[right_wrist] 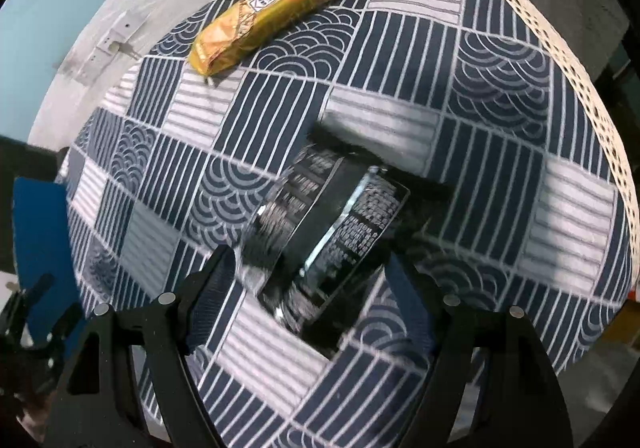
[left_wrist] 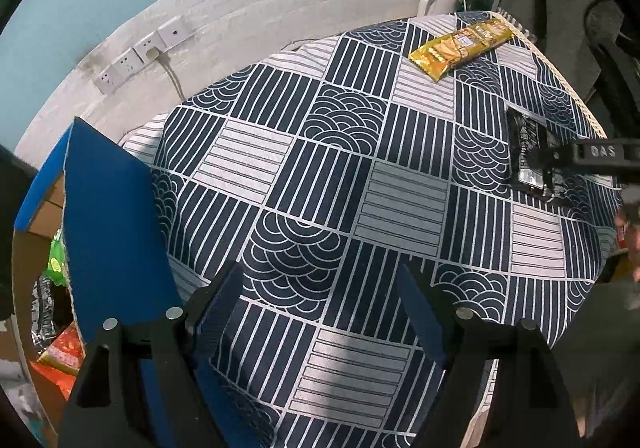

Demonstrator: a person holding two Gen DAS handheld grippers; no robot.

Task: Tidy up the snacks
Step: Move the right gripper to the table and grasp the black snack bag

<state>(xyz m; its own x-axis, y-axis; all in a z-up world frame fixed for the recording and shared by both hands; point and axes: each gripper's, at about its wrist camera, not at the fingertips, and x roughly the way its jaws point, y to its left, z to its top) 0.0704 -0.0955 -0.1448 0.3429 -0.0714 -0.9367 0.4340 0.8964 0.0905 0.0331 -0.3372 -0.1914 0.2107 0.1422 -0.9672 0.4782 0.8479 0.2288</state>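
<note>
The black packet (right_wrist: 320, 232) lies flat on the cloth (right_wrist: 500, 168), slanted between the spread jaws of the right gripper (right_wrist: 308, 288), not yet pinched, so the slick film could skid or crumple if the pads close off-centre. Left gripper (left_wrist: 320, 300) hangs released over bare cloth beside the box (left_wrist: 108, 208); the yellow packet (left_wrist: 460, 44) waits well apart.

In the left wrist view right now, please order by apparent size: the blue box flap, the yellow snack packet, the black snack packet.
1. blue box flap, largest, though nearest the camera.
2. yellow snack packet.
3. black snack packet, partly hidden by the right gripper.
</note>
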